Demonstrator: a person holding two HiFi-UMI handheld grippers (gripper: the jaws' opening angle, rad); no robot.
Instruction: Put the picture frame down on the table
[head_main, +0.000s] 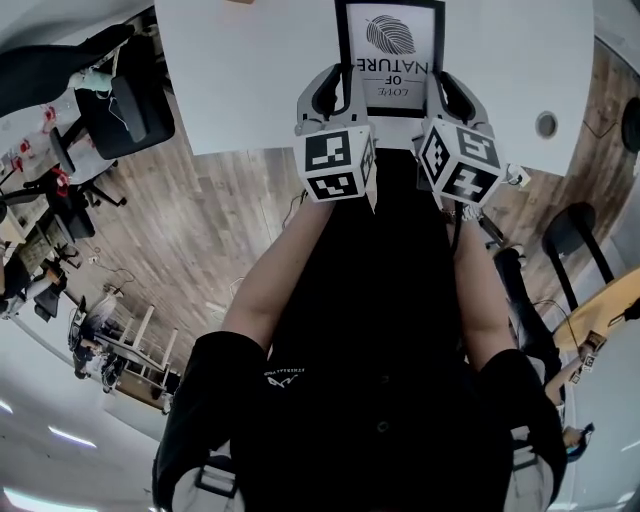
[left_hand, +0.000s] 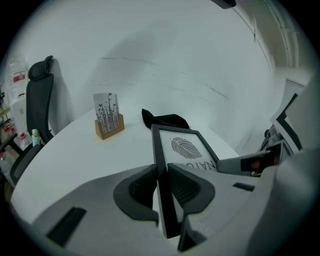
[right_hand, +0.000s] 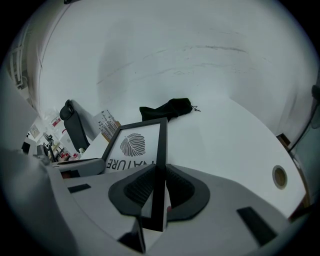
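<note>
A black picture frame (head_main: 390, 55) with a leaf print and lettering lies face up over the near part of the white table (head_main: 250, 70). My left gripper (head_main: 335, 95) is shut on the frame's left rail (left_hand: 161, 170). My right gripper (head_main: 445, 98) is shut on its right rail (right_hand: 160, 160). In the left gripper view the print (left_hand: 187, 149) shows beyond the jaws, and the right gripper's body (left_hand: 250, 162) crosses the frame's near end. Whether the frame rests on the table or hovers just above it, I cannot tell.
A small wooden stand with a printed card (left_hand: 108, 120) and a black cloth (left_hand: 165, 120) lie farther back on the table. A cable hole (head_main: 546, 124) sits near the table's right edge. Black office chairs (head_main: 130, 100) stand to the left on the wood floor.
</note>
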